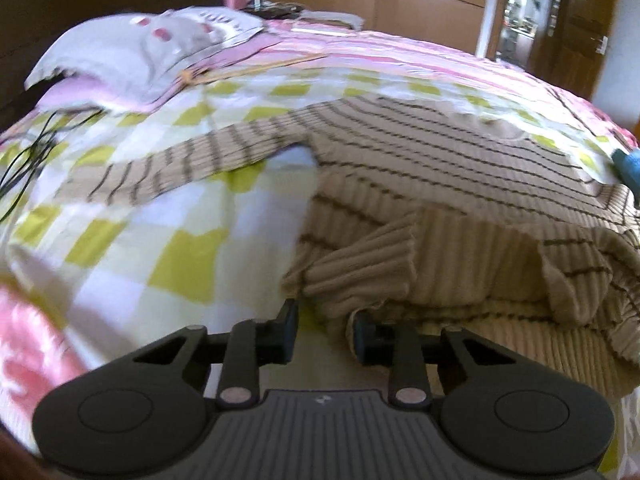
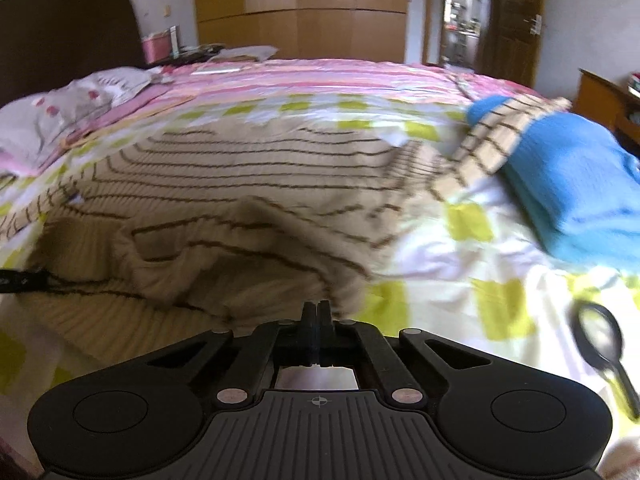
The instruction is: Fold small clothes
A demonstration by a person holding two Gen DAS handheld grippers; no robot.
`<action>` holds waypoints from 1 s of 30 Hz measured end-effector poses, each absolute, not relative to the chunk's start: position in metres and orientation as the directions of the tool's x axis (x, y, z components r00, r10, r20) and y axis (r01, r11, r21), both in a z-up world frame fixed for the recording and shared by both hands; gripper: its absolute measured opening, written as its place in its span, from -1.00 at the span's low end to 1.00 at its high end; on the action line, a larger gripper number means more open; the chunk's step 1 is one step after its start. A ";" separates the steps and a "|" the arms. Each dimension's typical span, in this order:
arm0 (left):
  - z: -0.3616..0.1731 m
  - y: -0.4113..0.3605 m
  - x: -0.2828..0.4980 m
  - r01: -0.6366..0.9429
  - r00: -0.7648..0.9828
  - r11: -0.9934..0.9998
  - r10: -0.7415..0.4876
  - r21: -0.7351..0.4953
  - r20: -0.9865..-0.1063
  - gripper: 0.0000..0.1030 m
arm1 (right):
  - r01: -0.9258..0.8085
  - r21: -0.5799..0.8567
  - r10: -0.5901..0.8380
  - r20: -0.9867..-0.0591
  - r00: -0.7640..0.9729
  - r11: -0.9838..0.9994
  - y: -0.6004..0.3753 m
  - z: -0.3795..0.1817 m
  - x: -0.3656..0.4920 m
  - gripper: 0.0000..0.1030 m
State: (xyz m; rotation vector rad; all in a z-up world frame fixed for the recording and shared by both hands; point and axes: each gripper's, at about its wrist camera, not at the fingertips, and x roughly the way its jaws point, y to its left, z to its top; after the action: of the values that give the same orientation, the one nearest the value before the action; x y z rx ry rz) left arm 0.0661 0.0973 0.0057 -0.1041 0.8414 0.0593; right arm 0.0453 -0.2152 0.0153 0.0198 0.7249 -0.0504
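Observation:
A beige ribbed sweater with thin brown stripes [image 1: 440, 168] lies spread on the checked bedspread [image 1: 160, 232], one sleeve [image 1: 180, 164] stretched out to the left. Its near hem [image 1: 368, 264] is bunched and lifted. My left gripper [image 1: 325, 326] is open, its jaws on either side of the hem's left corner, with the right finger under the fabric. In the right wrist view the sweater [image 2: 248, 176] fills the middle. My right gripper [image 2: 316, 314] is shut at the right end of the raised hem [image 2: 256, 276]; whether cloth is pinched is hidden.
A folded blue garment [image 2: 576, 184] lies on the right, with the sweater's other sleeve [image 2: 496, 136] draped over it. A black magnifying glass [image 2: 604, 344] lies near the front right. A pillow [image 1: 132, 52] and black cable [image 1: 28, 152] lie at the left. Wardrobe and open door stand behind.

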 end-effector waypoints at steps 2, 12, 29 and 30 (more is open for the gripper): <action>0.004 0.107 0.056 -0.115 0.654 0.990 0.014 -0.082 -0.756 -0.35 | 0.077 0.026 -0.039 -0.675 0.736 0.997 -0.226 0.016 0.035 -1.00; 0.007 0.125 0.035 -0.160 0.644 0.983 0.039 -0.085 -0.764 -0.37 | -0.006 0.047 0.037 -0.694 0.719 0.999 -0.214 0.011 0.033 -0.79; 0.013 0.120 0.030 -0.101 0.681 0.992 0.009 -0.081 -0.733 -0.33 | -0.048 -0.110 -0.035 -0.649 0.760 0.993 -0.177 -0.006 0.067 -0.98; 0.013 0.121 0.030 -0.100 0.681 0.991 0.007 -0.084 -0.732 -0.33 | -0.032 -0.093 -0.037 -0.648 0.761 0.995 -0.184 -0.003 0.064 -0.98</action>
State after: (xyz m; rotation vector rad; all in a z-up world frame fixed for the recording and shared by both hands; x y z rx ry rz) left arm 0.0296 0.1211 0.0135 -0.1207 0.8196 0.0599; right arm 0.0638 -0.1839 -0.0028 -0.1009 0.7064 -0.0027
